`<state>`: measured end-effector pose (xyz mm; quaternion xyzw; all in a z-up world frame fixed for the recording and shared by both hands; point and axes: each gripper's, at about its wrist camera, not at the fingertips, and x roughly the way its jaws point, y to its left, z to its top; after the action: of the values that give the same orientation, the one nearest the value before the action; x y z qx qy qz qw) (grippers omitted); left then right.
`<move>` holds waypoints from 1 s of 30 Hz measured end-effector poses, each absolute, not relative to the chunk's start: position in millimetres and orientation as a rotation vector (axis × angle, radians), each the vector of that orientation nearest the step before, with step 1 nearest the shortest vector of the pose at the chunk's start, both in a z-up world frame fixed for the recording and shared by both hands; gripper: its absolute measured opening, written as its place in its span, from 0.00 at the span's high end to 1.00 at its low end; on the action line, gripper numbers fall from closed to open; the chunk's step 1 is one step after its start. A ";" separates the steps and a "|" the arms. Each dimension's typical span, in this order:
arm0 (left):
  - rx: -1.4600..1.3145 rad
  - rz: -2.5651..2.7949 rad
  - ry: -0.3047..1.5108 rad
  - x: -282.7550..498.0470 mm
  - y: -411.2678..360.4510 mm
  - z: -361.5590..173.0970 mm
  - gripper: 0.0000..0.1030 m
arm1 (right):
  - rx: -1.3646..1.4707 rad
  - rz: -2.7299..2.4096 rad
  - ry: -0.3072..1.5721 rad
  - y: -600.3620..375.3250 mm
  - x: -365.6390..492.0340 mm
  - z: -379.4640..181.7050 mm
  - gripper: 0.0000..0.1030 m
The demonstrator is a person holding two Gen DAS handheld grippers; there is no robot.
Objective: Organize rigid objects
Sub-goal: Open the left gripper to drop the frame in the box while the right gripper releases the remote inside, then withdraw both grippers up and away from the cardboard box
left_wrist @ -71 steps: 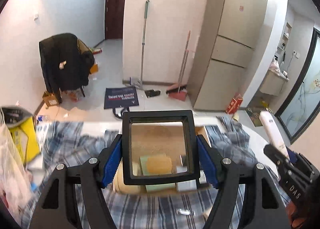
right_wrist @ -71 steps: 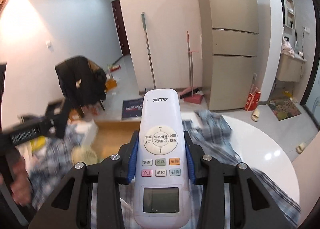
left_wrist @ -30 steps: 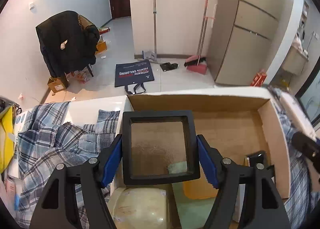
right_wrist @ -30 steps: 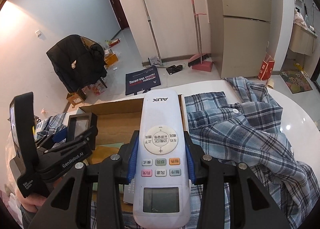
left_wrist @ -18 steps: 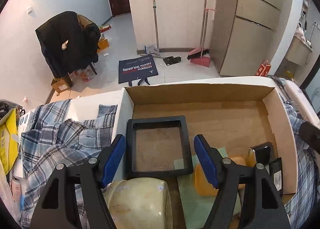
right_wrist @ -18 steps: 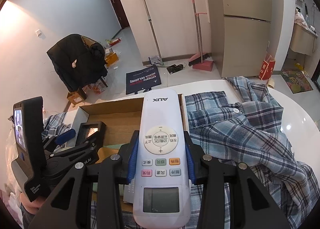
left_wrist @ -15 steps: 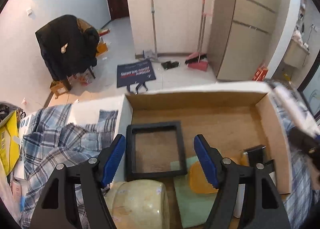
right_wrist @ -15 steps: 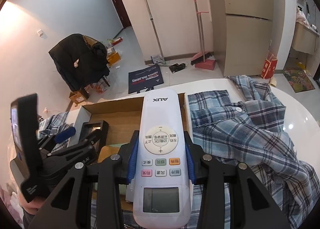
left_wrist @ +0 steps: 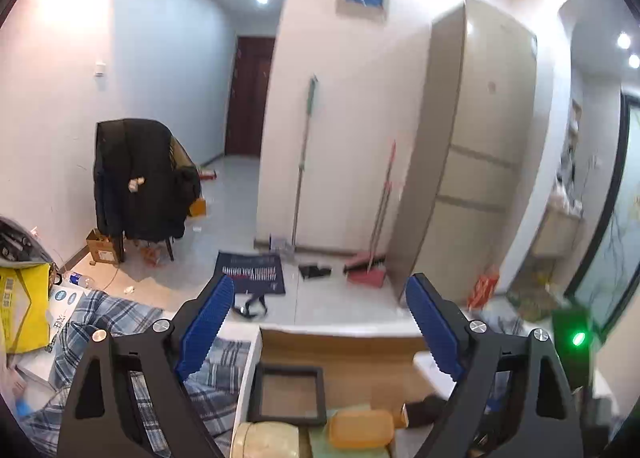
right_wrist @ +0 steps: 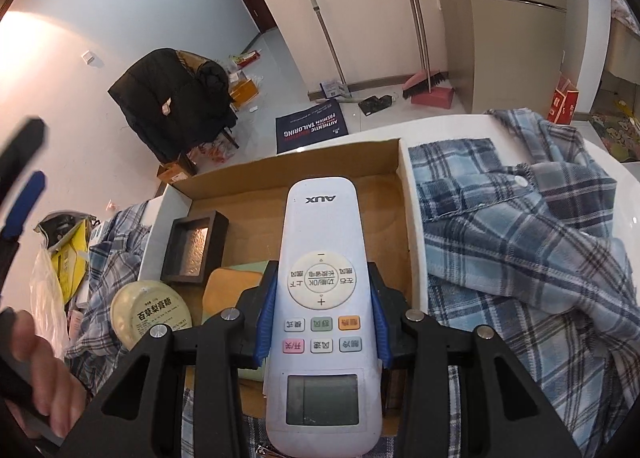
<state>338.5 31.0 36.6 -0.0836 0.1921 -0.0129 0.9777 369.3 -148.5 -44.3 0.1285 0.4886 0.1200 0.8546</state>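
Two grippers are in play. Your right gripper (right_wrist: 320,322) clamps the remote (right_wrist: 322,310) across its width; its long axis runs forward along the fingers, out over the box (right_wrist: 296,161). Bare box floor lies directly beneath and ahead of it, right of the frame (right_wrist: 196,246). Your left gripper (left_wrist: 320,322) has just been opening and stands wide and empty, above the box's near-left side.

Bare box floor (right_wrist: 384,193) beyond the remote (right_wrist: 320,298); black frame (right_wrist: 196,246) leftward.
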 end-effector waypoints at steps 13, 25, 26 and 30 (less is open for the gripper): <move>-0.192 -0.001 0.286 312.3 34.1 71.7 0.00 | 0.251 0.246 1.055 -143.0 373.6 -58.6 0.59; -0.188 -0.003 0.197 274.2 35.4 113.9 0.00 | 0.249 0.252 0.819 -161.1 333.8 37.4 0.40; -0.194 -0.008 0.177 265.9 35.5 120.7 0.00 | 0.239 0.245 0.784 -163.6 326.2 49.4 0.39; -0.236 -0.042 0.110 234.6 36.8 142.9 0.00 | 0.200 0.222 0.656 -172.2 290.7 93.8 0.37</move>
<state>234.6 36.8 142.9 -0.1175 0.0547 -0.0210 0.9913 290.7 -172.2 93.8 0.0978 0.3210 0.1085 0.9358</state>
